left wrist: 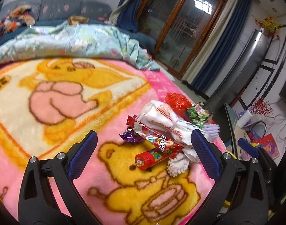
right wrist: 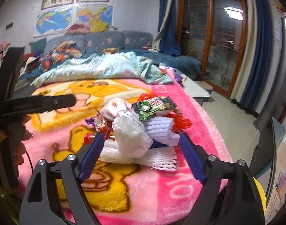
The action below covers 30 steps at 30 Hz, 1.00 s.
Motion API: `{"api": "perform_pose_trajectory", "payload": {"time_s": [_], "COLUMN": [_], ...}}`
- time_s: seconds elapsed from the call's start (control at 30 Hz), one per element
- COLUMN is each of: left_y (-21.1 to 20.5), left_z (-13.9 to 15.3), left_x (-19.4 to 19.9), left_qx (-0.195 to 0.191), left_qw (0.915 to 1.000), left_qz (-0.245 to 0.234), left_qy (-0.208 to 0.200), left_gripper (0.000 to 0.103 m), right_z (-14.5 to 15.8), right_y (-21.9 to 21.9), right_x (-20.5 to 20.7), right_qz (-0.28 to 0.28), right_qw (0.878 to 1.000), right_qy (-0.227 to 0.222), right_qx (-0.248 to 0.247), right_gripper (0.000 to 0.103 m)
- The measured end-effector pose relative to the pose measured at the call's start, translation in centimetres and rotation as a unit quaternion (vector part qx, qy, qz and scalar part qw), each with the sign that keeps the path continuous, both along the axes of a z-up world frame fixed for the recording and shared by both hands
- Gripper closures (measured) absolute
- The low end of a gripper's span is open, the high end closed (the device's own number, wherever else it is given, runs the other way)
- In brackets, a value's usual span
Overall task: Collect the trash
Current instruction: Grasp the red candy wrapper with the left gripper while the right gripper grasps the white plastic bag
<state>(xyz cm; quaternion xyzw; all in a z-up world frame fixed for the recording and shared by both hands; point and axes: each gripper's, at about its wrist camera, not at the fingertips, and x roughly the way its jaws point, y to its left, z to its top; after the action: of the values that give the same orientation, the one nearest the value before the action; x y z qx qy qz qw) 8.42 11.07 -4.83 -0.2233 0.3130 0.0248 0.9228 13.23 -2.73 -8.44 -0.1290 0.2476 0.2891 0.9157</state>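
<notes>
I hold one pair of tongs in each hand, and I am picking up trash from a soft pink blanket with yellow bears on the bed. The trash sits in one small heap near the blanket's edge.

My left tongs are spread wide and hold nothing. Between their blue tips lies a red round candy tube with a red cap. A long red snack wrapper lies right by it, a small shiny purple wrapper is just beside that, and a white knotted plastic bag with red writing sits behind.

My right tongs are spread wide too, and empty. Right in front of them is a crumpled white plastic bag on top of white foam fruit netting. A green and black snack packet rests on top of the heap, with a red crinkly plastic bag behind it.

I think the best move is one thing at a time. The tube is round, so it could roll. I should come down with one tip on each long side and squeeze its middle. The bags are soft and slippery, so I should pinch a thick bunch, like the knot, not a thin edge. I should lift slowly, so that I do not drag other bits off the bed edge nearby. I must also watch that my two tongs do not bump, because they are close together.
</notes>
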Motion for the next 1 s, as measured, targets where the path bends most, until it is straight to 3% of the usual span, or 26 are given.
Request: {"api": "perform_pose_trajectory", "payload": {"time_s": [0.17, 0.23, 0.37, 0.5, 0.57, 0.77, 0.9, 1.0], "left_y": [0.9, 1.4, 1.9, 1.9, 1.9, 1.7, 1.5, 1.2], "left_z": [-1.2, -1.8, -2.8, -3.8, -4.4, -5.3, -5.9, -6.3], "left_x": [2.0, 2.7, 3.4, 3.9, 4.2, 5.0, 5.3, 5.4], "left_qx": [-0.034, -0.066, -0.115, -0.165, -0.187, -0.221, -0.248, -0.249], "left_qw": [0.9991, 0.9971, 0.9919, 0.9839, 0.9792, 0.9715, 0.9639, 0.9631], "left_qz": [-0.003, -0.01, -0.01, -0.017, -0.021, -0.023, -0.028, -0.032], "left_qy": [0.026, 0.037, 0.053, 0.068, 0.074, 0.082, 0.093, 0.096], "left_gripper": [0.036, 0.041, 0.042, 0.043, 0.046, 0.048, 0.072, 0.078], "right_z": [-0.9, -1.2, -1.8, -2.5, -2.9, -3.1, -2.9, -2.7], "right_y": [1.1, 1.7, 2.4, 2.6, 2.9, 2.3, 1.6, 1.4], "right_x": [1.4, 1.8, 2.9, 3.7, 3.7, 3.4, 3.5, 3.5], "right_qz": [0.012, 0.022, 0.029, 0.038, 0.042, 0.049, 0.046, 0.051], "right_qw": [1.0, 0.999, 0.999, 0.998, 0.997, 0.997, 0.997, 0.996], "right_qy": [0.008, 0.009, 0.016, 0.038, 0.047, 0.054, 0.064, 0.068], "right_qx": [-0.014, -0.023, -0.036, -0.039, -0.036, -0.013, 0.005, 0.013], "right_gripper": [0.033, 0.034, 0.037, 0.056, 0.061, 0.066, 0.068, 0.068]}}
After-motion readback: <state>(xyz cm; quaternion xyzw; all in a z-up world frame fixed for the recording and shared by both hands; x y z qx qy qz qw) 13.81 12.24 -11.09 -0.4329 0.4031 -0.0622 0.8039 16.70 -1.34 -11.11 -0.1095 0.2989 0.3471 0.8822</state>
